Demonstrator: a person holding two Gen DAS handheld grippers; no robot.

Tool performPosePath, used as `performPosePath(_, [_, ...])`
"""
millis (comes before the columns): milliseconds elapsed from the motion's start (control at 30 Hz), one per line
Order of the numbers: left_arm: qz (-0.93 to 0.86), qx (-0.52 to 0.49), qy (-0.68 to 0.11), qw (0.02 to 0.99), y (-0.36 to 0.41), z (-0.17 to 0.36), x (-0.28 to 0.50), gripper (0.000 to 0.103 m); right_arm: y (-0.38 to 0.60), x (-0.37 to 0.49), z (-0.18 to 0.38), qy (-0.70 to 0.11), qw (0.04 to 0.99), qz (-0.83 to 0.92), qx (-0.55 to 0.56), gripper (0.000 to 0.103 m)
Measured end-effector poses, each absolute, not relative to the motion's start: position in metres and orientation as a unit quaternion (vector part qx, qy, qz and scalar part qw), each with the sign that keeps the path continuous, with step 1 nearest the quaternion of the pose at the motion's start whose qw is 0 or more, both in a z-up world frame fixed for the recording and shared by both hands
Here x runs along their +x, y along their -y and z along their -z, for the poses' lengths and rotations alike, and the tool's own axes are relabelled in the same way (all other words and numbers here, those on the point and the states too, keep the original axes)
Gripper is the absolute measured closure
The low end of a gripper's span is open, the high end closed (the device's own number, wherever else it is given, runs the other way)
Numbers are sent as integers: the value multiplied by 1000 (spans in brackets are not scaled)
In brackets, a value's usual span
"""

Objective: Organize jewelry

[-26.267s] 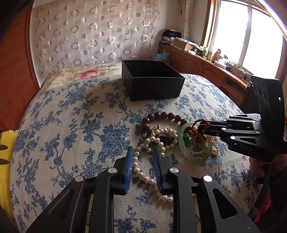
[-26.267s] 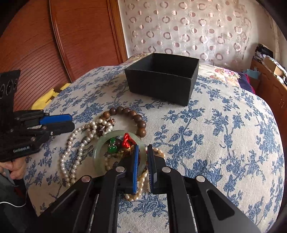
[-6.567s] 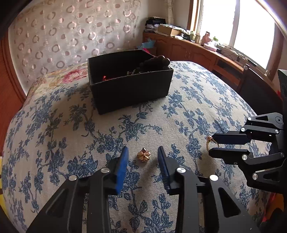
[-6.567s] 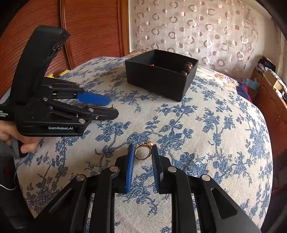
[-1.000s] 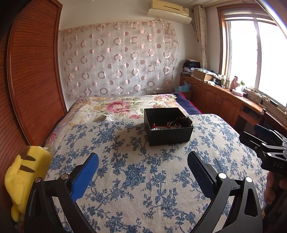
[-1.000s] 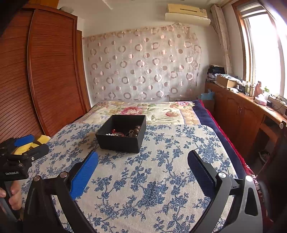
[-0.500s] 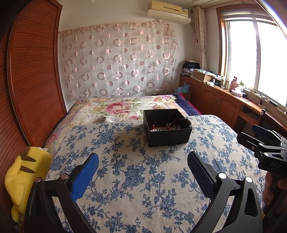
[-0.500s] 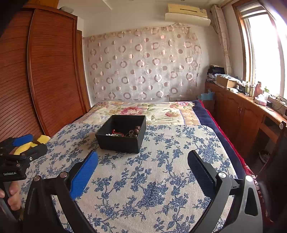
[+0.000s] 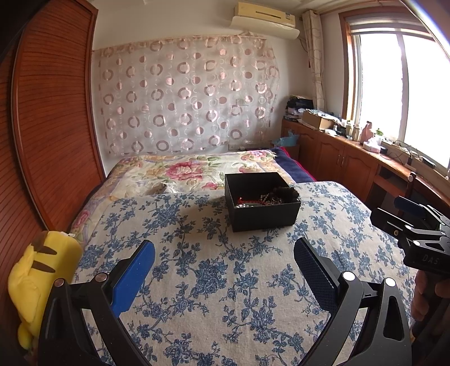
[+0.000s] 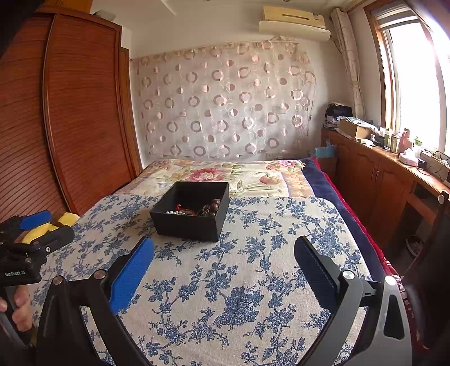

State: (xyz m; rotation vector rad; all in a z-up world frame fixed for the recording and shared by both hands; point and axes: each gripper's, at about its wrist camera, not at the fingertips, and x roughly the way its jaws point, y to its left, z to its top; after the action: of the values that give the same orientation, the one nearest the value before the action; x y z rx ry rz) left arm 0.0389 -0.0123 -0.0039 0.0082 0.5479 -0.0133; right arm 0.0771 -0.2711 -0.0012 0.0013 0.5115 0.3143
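We are holding the left claw (image 9: 223, 260) above the near end of the bed (image 9: 213, 270), its two fingers spread wide apart and gripping nothing. We are holding the right claw (image 10: 223, 259) the same way, fingers wide and bare, over the blue-flowered bedspread (image 10: 253, 253). Each claw is showing up at the edge of the other's view, gripped by a hand (image 10: 17, 309) low at the side.

The black box (image 9: 261, 204) is sitting on the bedspread well ahead of both claws, open at the top. The jewelry (image 9: 267, 198) is lying inside it: we are seeing dark brown beads (image 10: 211, 209), a red cord (image 10: 184, 209) and a few pale pearls (image 10: 170, 212) piled against one another on the box floor. The finer pieces are too small for us to tell apart.

A yellow plush toy (image 9: 36, 278) is leaning at the left edge of the bed beside the wooden wardrobe (image 9: 50, 126). A curtain with a ring pattern (image 9: 185, 98) is hanging on the far wall under an air conditioner (image 9: 264, 18), and daylight is pouring through the window (image 9: 393, 90) above a cluttered wooden cabinet (image 9: 343, 157).
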Motion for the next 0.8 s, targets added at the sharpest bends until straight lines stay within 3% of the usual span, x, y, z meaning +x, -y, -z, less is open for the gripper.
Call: performPosePath(800, [6,4,-270,963,12,4,39,7,271,77,2,-252,955,-155,1,3])
